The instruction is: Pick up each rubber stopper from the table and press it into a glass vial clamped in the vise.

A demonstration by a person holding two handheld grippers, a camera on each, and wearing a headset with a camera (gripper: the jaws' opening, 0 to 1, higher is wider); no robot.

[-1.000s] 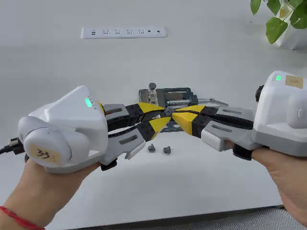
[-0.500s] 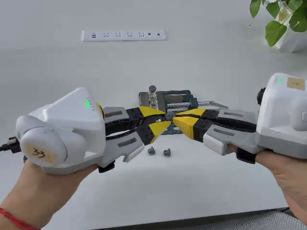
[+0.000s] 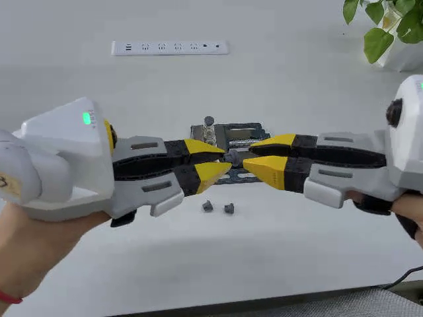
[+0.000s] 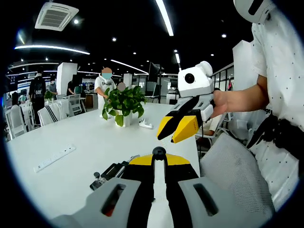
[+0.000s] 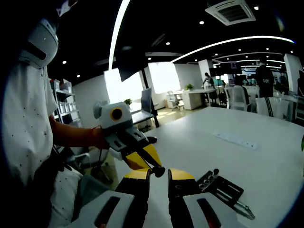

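A dark rubber stopper (image 3: 232, 157) hangs in the air in front of the vise (image 3: 241, 135), with my left gripper (image 3: 227, 162) shut on it at the very tips. In the left gripper view the stopper (image 4: 159, 151) sits between the yellow tips. My right gripper (image 3: 246, 153) comes in from the right with its jaws open on either side of that stopper (image 5: 160, 171), not closed on it. A glass vial (image 3: 209, 134) stands clamped in the vise with a stopper on top. Two more stoppers (image 3: 207, 206) (image 3: 229, 209) lie on the table (image 3: 277, 264) nearer me.
A white power strip (image 3: 170, 47) lies at the far side of the table. A potted plant (image 3: 383, 26) stands at the far right corner. The vise screw handle (image 3: 294, 140) sticks out to the right. People and chairs are in the room behind.
Both hands have drawn outward to the sides, so the grippers lie flatter, tips still meeting by the vise. The right jaws stand wider apart than before.
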